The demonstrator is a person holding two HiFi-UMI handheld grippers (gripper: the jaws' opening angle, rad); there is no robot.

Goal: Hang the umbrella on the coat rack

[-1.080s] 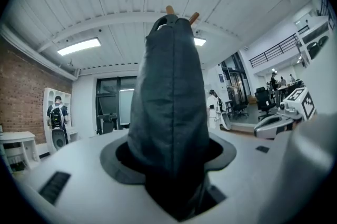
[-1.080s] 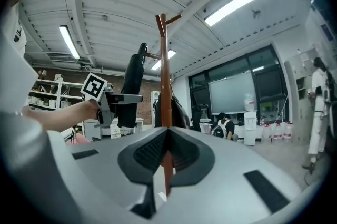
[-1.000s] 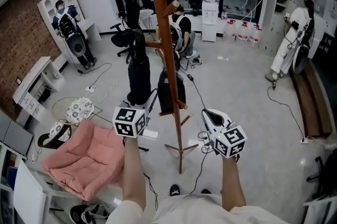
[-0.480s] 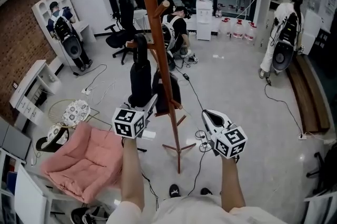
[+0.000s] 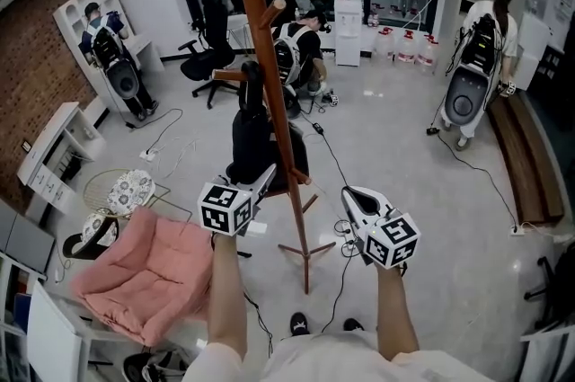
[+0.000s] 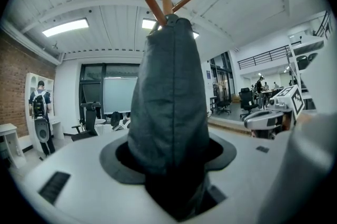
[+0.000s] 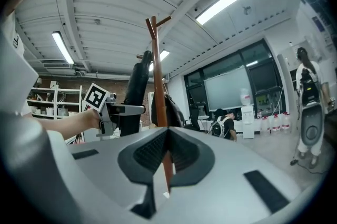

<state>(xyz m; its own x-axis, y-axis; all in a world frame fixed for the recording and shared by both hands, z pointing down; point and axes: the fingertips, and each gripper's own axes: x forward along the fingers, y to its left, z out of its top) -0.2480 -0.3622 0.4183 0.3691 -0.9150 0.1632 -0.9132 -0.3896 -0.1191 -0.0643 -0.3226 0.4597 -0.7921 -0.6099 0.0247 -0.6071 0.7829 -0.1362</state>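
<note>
A folded black umbrella [image 5: 251, 130] stands upright out of my left gripper [image 5: 261, 177], which is shut on its lower end. The umbrella's top reaches a short side peg [image 5: 232, 75] of the wooden coat rack [image 5: 274, 106] and sits just left of the pole. In the left gripper view the umbrella [image 6: 169, 101] fills the middle between the jaws of the left gripper [image 6: 171, 167], and the rack's top pegs [image 6: 166, 2] show behind it. My right gripper [image 5: 353, 197] hovers right of the pole, shut with nothing in it. In its own view the right gripper [image 7: 167, 136] faces the pole [image 7: 157, 80].
The rack's splayed feet [image 5: 306, 253] stand on the floor before me, among cables. A pink cushion [image 5: 144, 268] lies low left. Office chairs [image 5: 211, 57], a seated person [image 5: 296, 52] and a person with a backpack [image 5: 476, 57] are farther back.
The umbrella and my left gripper have shifted right toward the pole and sunk a little. The person at the far right has walked on. My right gripper has stayed put.
</note>
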